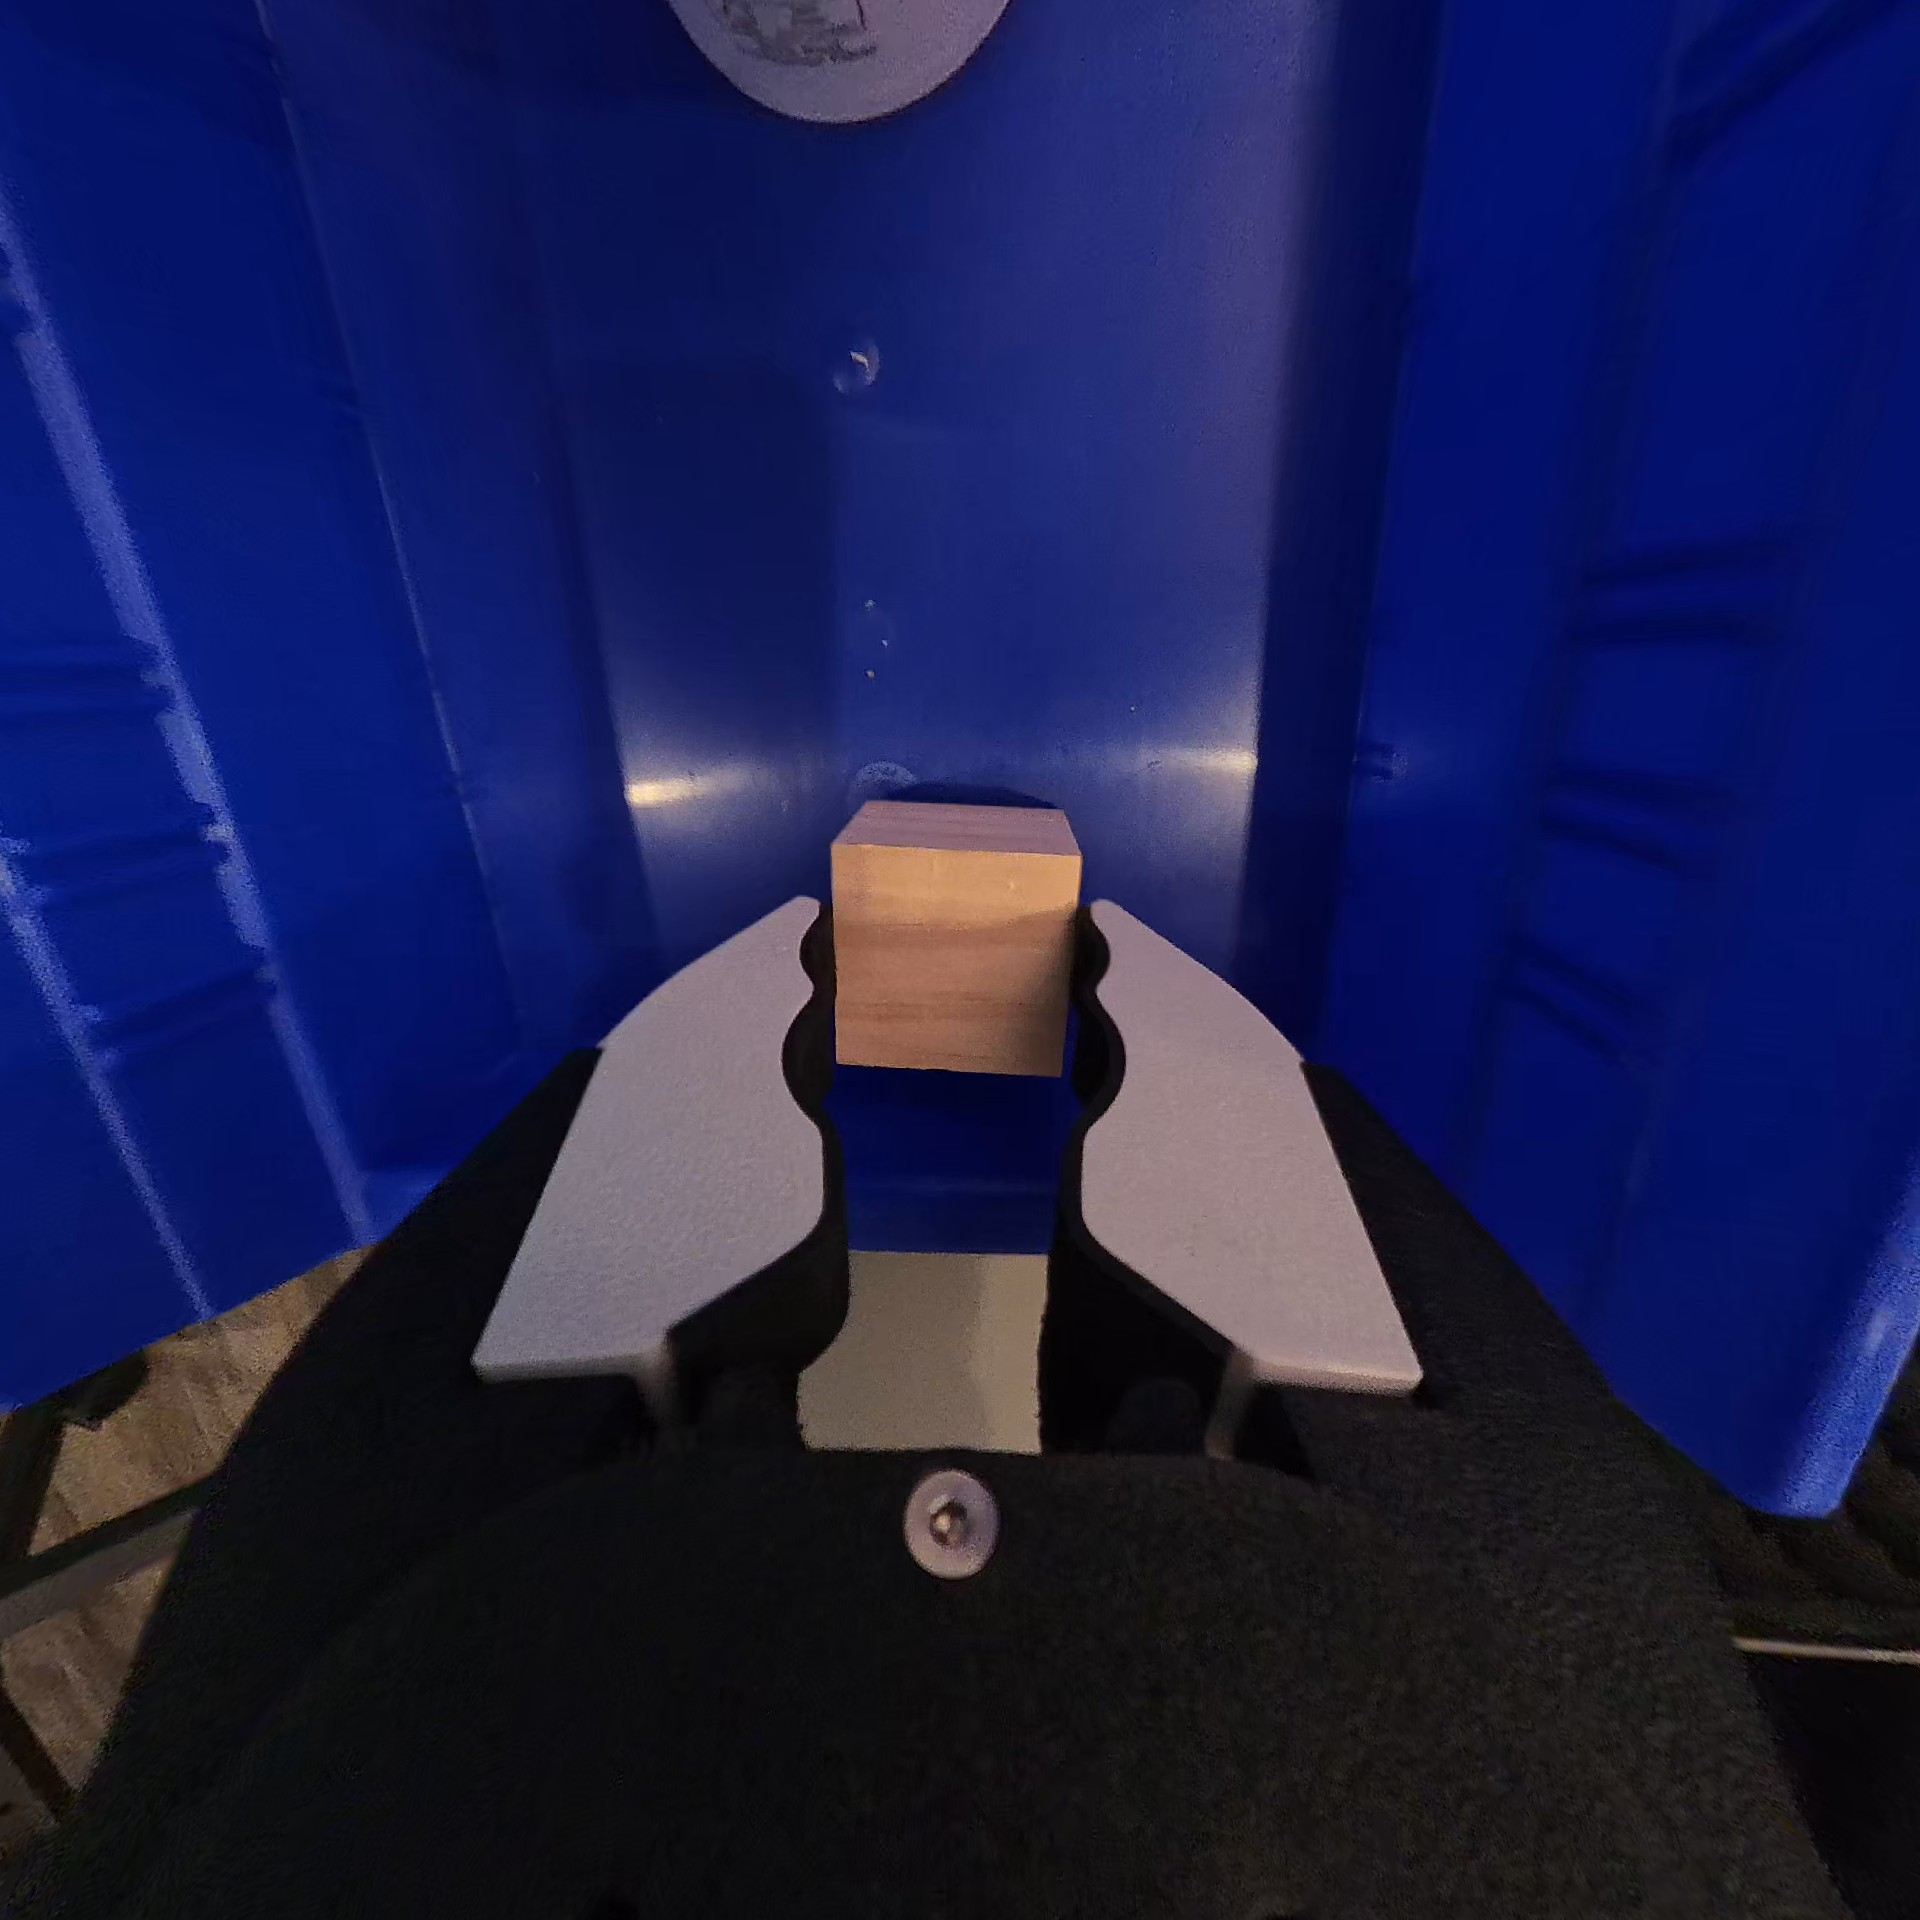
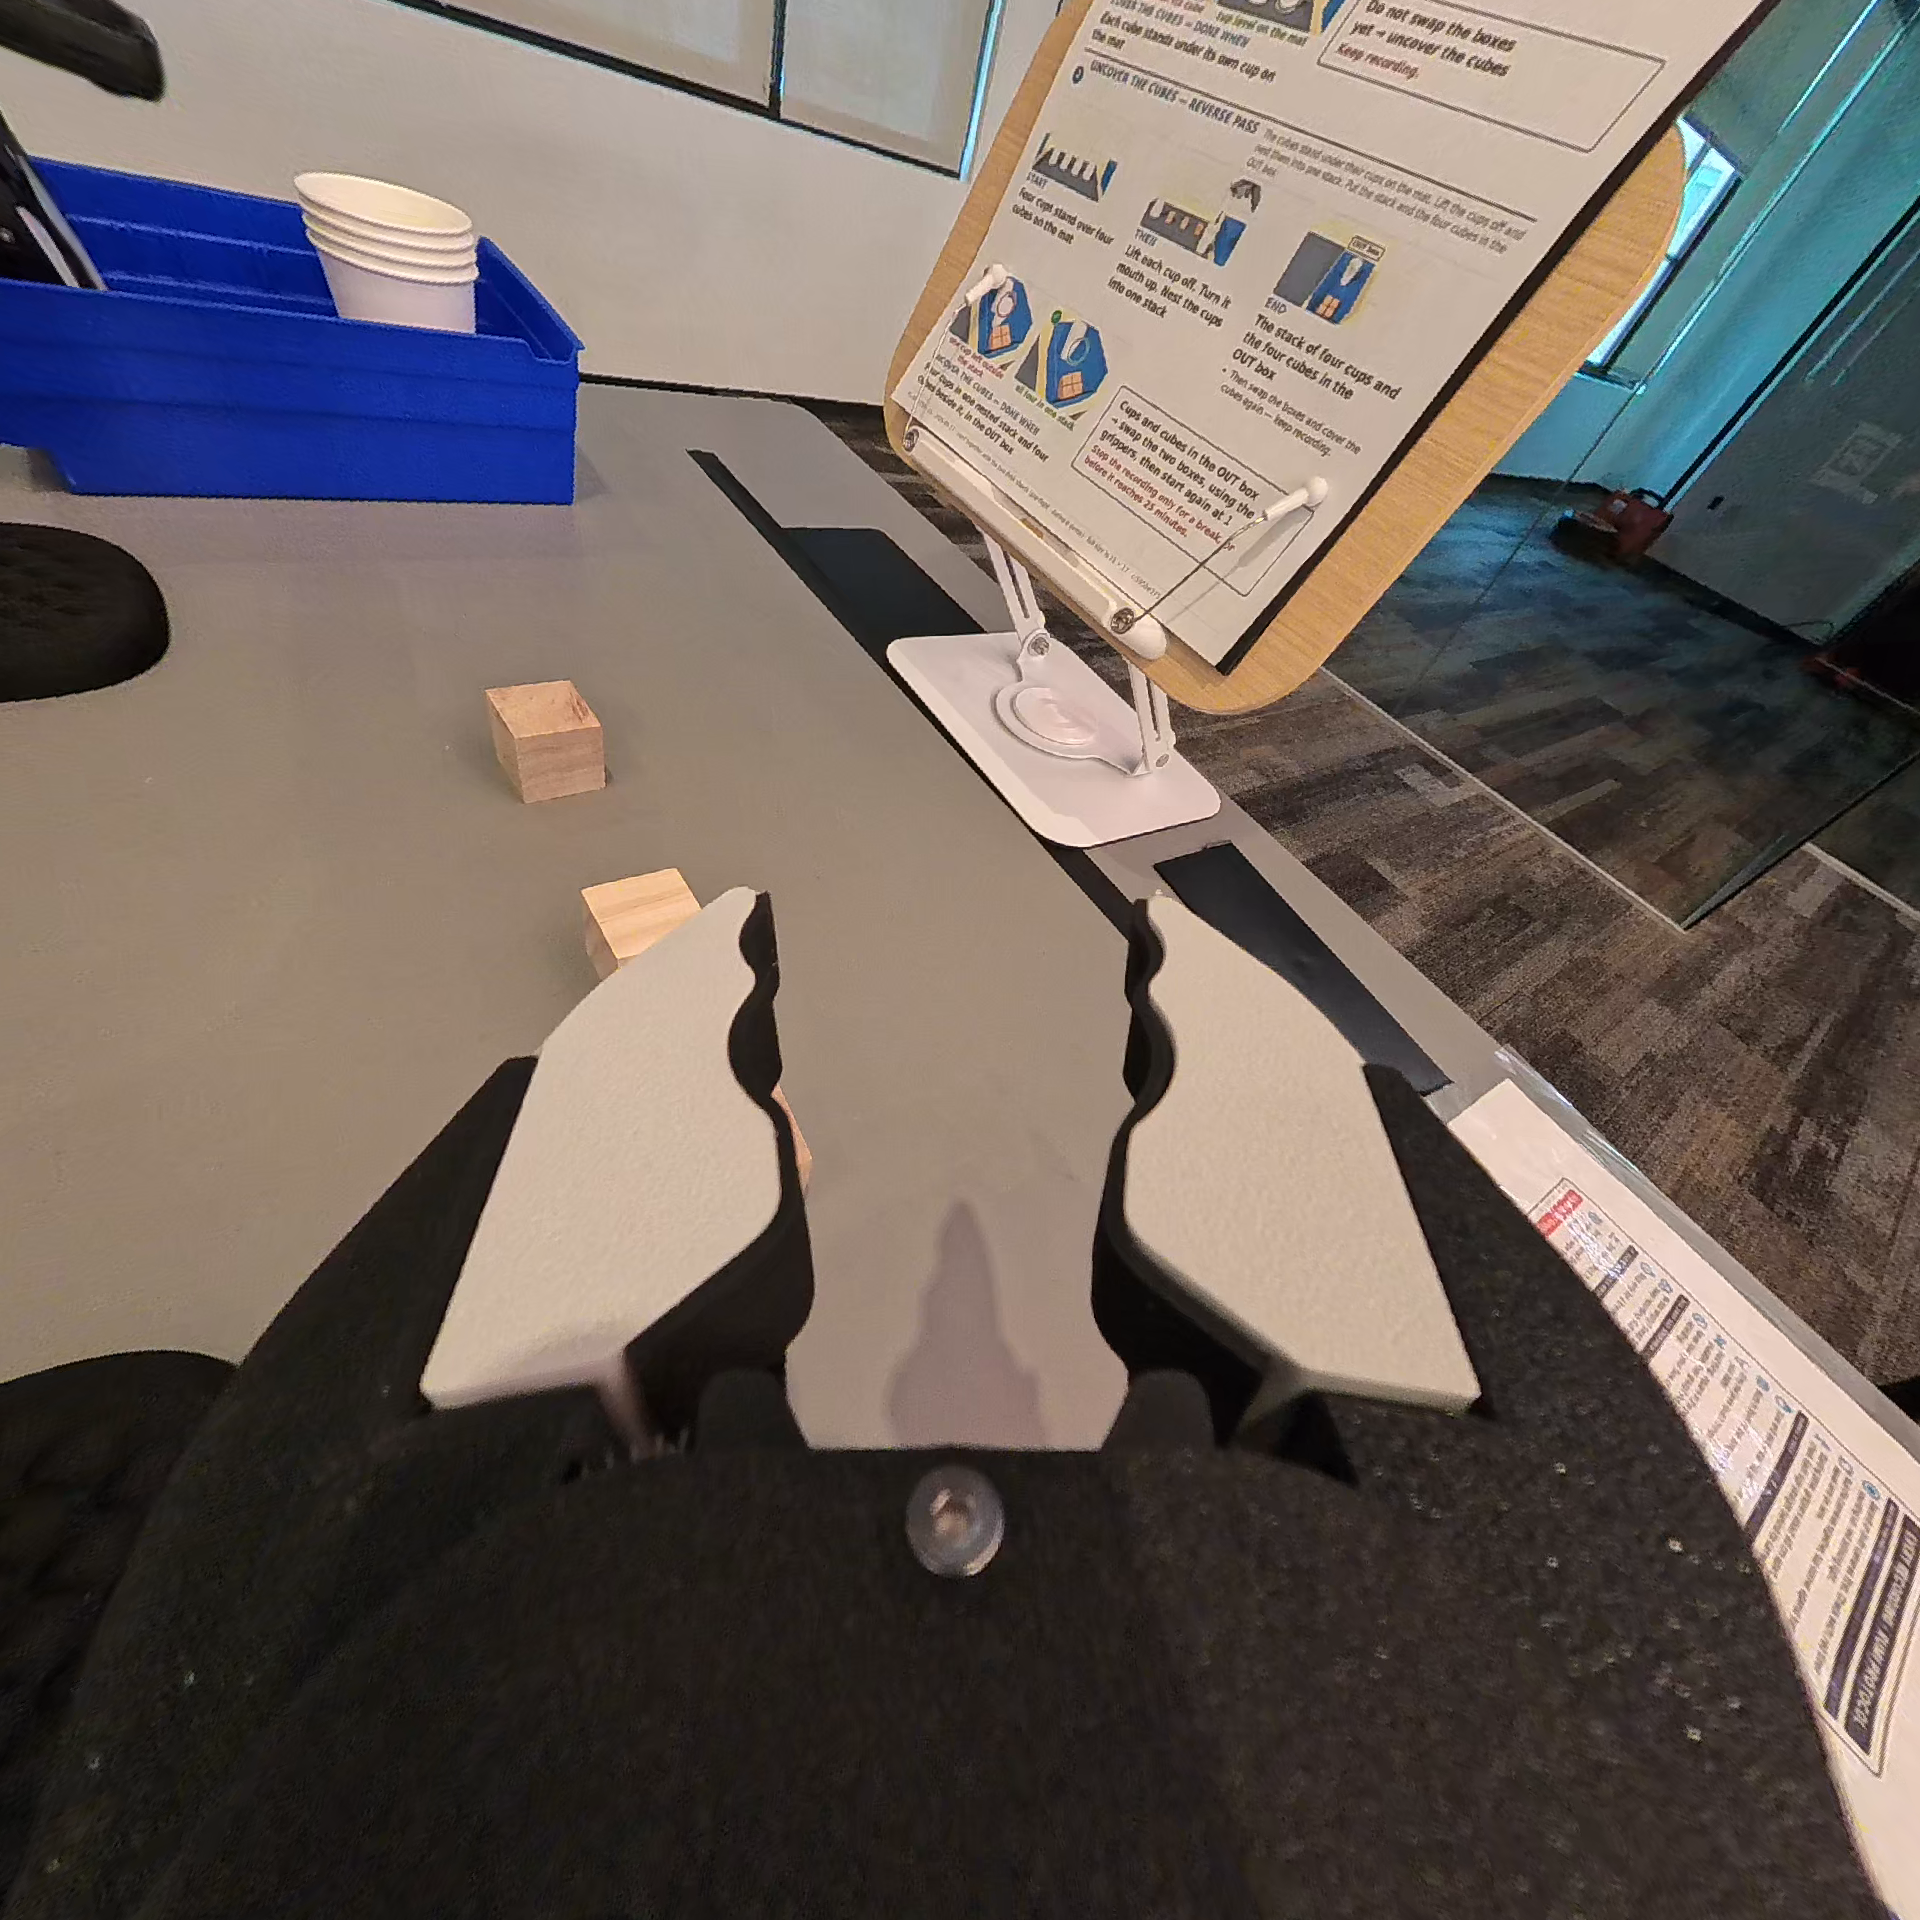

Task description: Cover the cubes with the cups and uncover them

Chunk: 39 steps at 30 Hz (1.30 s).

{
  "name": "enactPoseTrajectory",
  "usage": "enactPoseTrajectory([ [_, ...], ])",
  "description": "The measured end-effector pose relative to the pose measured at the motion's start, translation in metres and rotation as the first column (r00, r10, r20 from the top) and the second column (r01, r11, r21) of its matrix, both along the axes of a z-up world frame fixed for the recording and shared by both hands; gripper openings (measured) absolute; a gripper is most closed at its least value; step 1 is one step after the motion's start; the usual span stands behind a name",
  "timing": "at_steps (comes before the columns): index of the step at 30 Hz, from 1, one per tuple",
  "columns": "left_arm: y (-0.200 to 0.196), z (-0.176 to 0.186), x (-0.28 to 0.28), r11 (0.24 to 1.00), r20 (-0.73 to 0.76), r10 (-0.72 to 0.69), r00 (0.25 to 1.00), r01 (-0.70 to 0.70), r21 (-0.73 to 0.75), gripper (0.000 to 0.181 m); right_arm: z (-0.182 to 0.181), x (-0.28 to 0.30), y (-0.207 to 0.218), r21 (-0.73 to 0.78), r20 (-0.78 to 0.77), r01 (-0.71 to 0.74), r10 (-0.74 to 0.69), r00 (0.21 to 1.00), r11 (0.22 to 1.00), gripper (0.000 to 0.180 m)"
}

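Observation:
In the left wrist view my left gripper is shut on a wooden cube, held by its sides inside a blue bin. A white round shape at the top edge may be the cup stack's base. In the right wrist view my right gripper is open and empty above the grey mat. Two wooden cubes stand on the mat to its left, and a sliver of a third shows under the left finger. A nested stack of white paper cups stands mouth up in the blue bin.
An instruction board on a white stand sits at the table's right edge, with carpet floor beyond it. A printed sheet lies along the near right edge. A black rounded object lies on the mat at far left. Bin walls enclose the left gripper.

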<state>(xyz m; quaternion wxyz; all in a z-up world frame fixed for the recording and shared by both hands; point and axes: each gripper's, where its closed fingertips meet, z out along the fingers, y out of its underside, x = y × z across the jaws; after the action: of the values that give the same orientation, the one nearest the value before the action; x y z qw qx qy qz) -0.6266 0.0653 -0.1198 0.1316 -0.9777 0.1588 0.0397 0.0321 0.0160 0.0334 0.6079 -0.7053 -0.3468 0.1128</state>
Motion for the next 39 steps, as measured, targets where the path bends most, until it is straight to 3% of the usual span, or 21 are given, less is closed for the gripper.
enactPoseTrajectory([
  [4, 0.013, 0.033, -0.010, 0.992, -0.036, -0.021, 0.999, 0.025, 0.121, 0.043, 0.000, 0.003, -0.001, 0.004, -0.008, 0.005, -0.005, 1.000, 1.000, 0.064],
  [8, 0.038, 0.111, -0.012, 0.956, -0.074, -0.061, 0.995, 0.079, 0.284, 0.043, 0.001, 0.006, -0.001, 0.005, -0.012, 0.012, -0.012, 1.000, 1.000, 0.064],
  [12, 0.058, 0.190, 0.054, 0.855, -0.074, -0.316, 0.946, 0.317, 0.411, 0.043, 0.001, 0.007, -0.001, 0.006, -0.010, 0.017, -0.017, 1.000, 1.000, 0.064],
  [14, 0.057, 0.206, 0.108, 0.766, -0.076, -0.503, 0.861, 0.484, 0.423, 0.043, 0.000, 0.007, -0.001, 0.002, -0.004, 0.018, -0.018, 1.000, 1.000, 0.064],
  [18, 0.044, 0.174, 0.199, 0.525, -0.189, -0.788, 0.586, 0.800, 0.291, 0.043, -0.003, 0.005, 0.000, -0.009, 0.009, 0.021, -0.021, 1.000, 1.000, 0.064],
  [21, 0.036, 0.118, 0.237, 0.398, -0.201, -0.887, 0.415, 0.910, 0.119, 0.043, -0.006, 0.003, 0.001, -0.017, 0.009, 0.014, -0.014, 1.000, 1.000, 0.064],
  [24, 0.033, 0.069, 0.259, 0.301, -0.175, -0.940, 0.293, 0.953, -0.023, 0.043, -0.010, 0.004, 0.003, -0.032, 0.010, 0.015, -0.015, 1.000, 0.999, 0.064],
  [30, 0.036, 0.013, 0.280, 0.223, -0.088, -0.973, 0.213, 0.967, -0.121, 0.043, -0.010, 0.002, 0.005, -0.035, 0.013, 0.008, -0.007, 1.000, 0.999, 0.064],
  [39, 0.041, -0.010, 0.280, 0.156, -0.068, -0.987, 0.147, 0.977, -0.143, 0.043, -0.012, 0.000, 0.007, -0.043, 0.018, 0.002, -0.001, 1.000, 0.999, 0.064],
])
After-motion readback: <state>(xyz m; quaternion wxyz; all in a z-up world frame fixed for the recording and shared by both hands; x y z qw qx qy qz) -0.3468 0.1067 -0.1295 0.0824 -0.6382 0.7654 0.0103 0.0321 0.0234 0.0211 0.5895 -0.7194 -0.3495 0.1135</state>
